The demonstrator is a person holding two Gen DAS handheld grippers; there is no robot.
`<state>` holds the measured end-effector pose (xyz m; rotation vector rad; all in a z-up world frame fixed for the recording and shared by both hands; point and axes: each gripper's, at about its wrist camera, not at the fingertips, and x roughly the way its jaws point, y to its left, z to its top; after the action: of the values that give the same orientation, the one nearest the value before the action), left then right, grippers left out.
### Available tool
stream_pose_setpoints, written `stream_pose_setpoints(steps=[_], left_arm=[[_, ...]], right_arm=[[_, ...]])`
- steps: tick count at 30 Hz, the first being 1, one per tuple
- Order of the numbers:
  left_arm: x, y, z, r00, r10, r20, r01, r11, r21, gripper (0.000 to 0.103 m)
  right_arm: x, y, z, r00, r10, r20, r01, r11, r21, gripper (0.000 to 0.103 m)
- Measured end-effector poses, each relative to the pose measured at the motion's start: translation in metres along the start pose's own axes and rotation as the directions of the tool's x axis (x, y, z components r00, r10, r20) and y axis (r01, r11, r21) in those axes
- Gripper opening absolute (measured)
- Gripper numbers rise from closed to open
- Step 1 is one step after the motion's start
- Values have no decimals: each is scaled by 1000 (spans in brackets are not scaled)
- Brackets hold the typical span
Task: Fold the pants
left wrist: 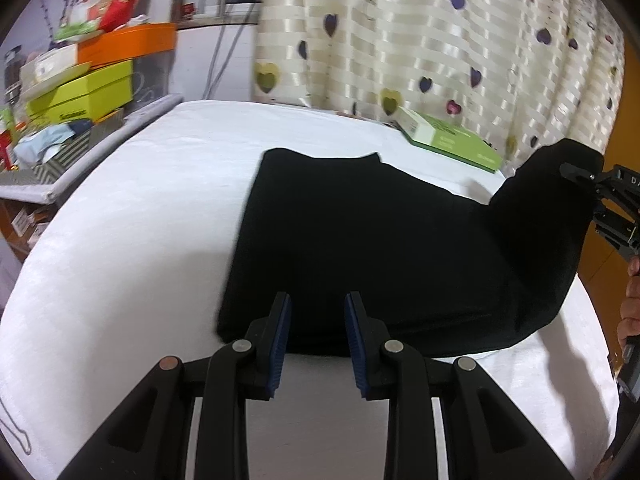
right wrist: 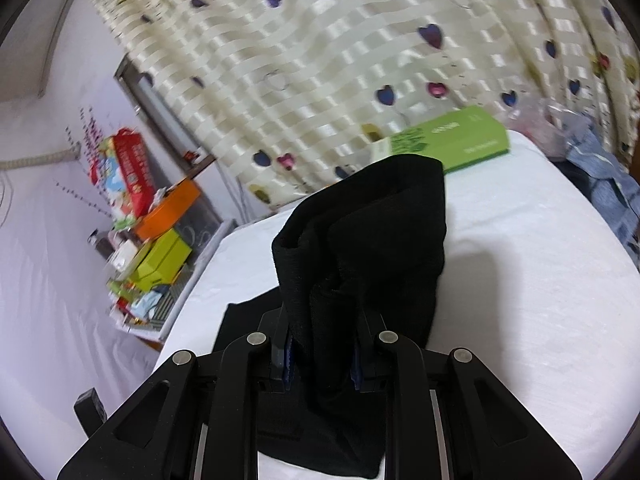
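Pants [left wrist: 360,248] — black, soft knit by the look of it — spread mostly flat on the white bed [left wrist: 120,240], one end bunched and lifted at the right. Left hand-held gripper [left wrist: 318,344] poised over the near hem, jaws parted, blue pads clear of the cloth, nothing held. Right hand-held gripper [right wrist: 322,356] clamped on a gathered wad of the fabric, which stands up in a limp, doubled hump above the jaws. Likely light, floppy and clingy rather than slippery: no stiffness to carry a crease, so prone to sag and drag wherever unsupported. Best taken at the edges — hem or waistband corners, through all layers at once — not mid-panel, where only the top layer would come away. Green book [left wrist: 448,138] near the curtain [left wrist: 440,40], well apart from the cloth; cluttered boxes [left wrist: 80,92] off to the left.
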<state>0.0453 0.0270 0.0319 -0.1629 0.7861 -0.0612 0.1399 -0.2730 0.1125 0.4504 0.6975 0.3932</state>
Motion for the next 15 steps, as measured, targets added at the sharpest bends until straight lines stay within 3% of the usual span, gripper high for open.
stream_pose_setpoints(steps=[15], left_arm=[[-11,40,-10,999,35,-1,-35,994,-100,30]], right_arm=[[58,69,-3,991,76,-113,-91,986,-136,21]])
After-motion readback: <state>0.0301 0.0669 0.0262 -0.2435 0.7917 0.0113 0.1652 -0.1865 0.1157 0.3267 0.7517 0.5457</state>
